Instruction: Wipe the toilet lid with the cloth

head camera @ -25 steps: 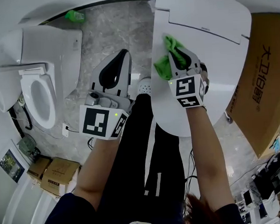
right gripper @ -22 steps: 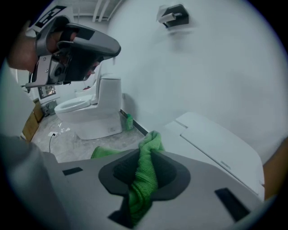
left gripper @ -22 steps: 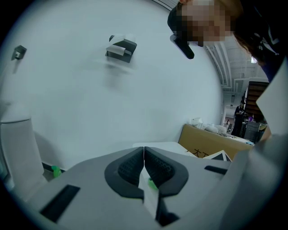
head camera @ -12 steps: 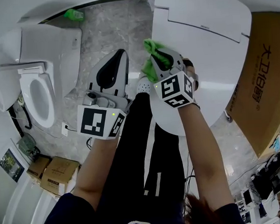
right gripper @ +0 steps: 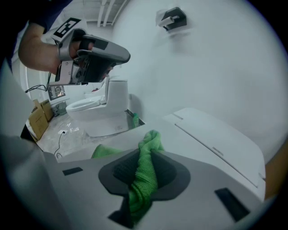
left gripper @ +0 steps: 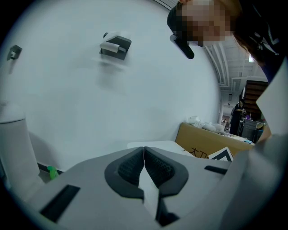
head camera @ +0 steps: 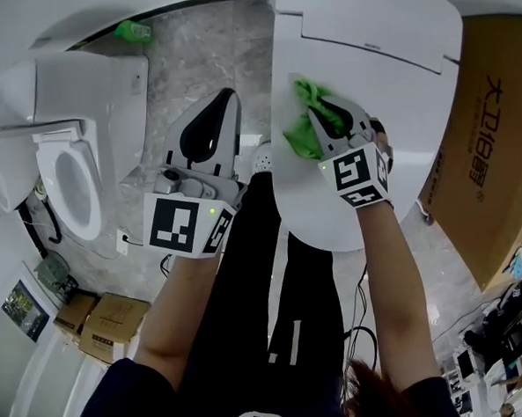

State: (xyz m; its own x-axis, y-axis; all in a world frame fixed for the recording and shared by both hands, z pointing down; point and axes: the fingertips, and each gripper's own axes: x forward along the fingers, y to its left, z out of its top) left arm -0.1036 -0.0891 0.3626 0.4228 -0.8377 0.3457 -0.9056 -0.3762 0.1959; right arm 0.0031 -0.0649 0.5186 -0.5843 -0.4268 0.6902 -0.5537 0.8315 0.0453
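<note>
Since half a second earlier, the right gripper [head camera: 325, 124] has swung back from the 9 o'clock edge of the toilet lid [head camera: 393, 63] onto its surface. The left gripper [head camera: 226, 99] is unchanged.

Right gripper: jaws closed tight on the green cloth [head camera: 305, 128], a fold pinched between the pads and the rest bunched ahead of the tips, resting on the lid's left half.

Left gripper: jaws together, nothing between them. It is held off the lid at its 9 o'clock side, above the floor.

In the head view the lid's long axis runs roughly from 12 to 6 o'clock. Bare lid lies at 3 o'clock from the cloth, and toward the hinge at 12. Judgement: wiping is part done; the right hand, the nearer one, should carry the next stroke toward 3 o'clock.
</note>
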